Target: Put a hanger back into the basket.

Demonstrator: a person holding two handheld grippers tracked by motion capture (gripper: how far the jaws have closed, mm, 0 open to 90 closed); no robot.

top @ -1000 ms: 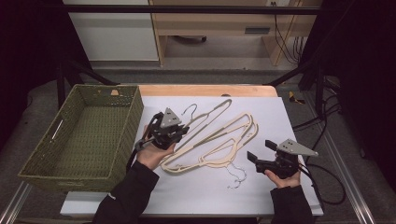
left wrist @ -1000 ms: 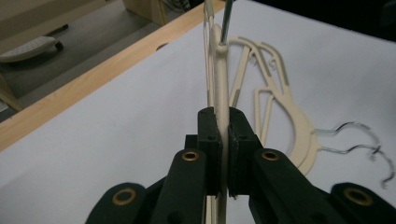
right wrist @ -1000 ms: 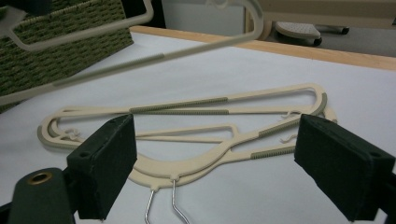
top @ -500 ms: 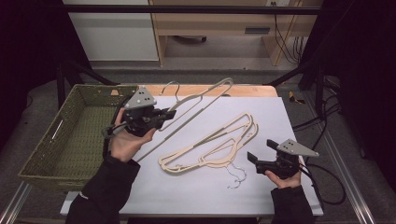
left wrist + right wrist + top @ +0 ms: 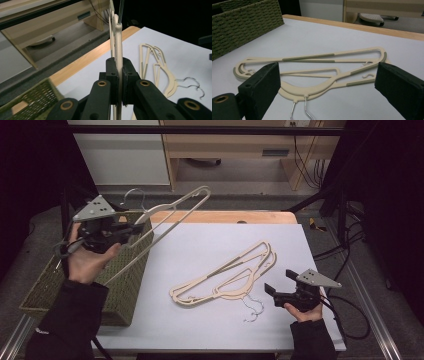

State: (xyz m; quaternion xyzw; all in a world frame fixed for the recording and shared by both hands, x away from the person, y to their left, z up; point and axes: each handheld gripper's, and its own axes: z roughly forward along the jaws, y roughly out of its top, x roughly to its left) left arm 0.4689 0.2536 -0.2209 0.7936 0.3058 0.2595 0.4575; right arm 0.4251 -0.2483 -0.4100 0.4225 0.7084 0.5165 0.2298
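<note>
A cream plastic hanger (image 5: 170,212), judged light, stiff and thin, was held clamped at its shoulder by the left tool (image 5: 131,229) above the wicker basket (image 5: 125,280), while the right tool (image 5: 272,292), spread wide and empty, faced two hangers (image 5: 227,277) lying on the worktop (image 5: 200,245).

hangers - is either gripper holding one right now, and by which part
The left gripper is shut on one hanger, on its neck just below the hook. The right gripper is open and holds nothing.

wooden desk (image 5: 235,142) - black cables (image 5: 345,250)
</note>
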